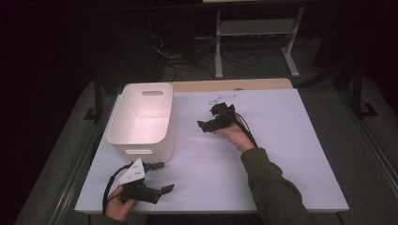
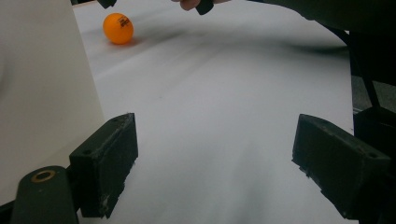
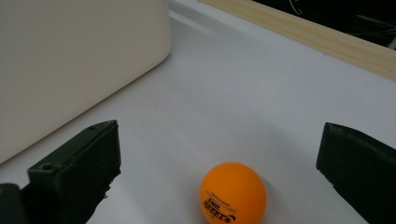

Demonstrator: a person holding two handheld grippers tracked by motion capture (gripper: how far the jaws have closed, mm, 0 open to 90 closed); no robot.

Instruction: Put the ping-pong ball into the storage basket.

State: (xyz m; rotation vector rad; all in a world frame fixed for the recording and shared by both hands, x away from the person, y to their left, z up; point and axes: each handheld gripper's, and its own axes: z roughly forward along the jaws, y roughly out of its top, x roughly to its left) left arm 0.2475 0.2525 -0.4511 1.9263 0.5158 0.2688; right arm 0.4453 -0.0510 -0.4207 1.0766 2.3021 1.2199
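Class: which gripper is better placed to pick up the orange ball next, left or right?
Right. The right gripper is open with the ball lying between its jaws. The left gripper, also open, sits far from the ball, beside the bin.

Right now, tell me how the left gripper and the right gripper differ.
The right gripper has the orange ball lying between its open jaws; the left gripper has only bare table between its own. In the high view, the right gripper reaches out beside the white bin, while the left gripper sits near the front edge. Both are open and hold nothing.
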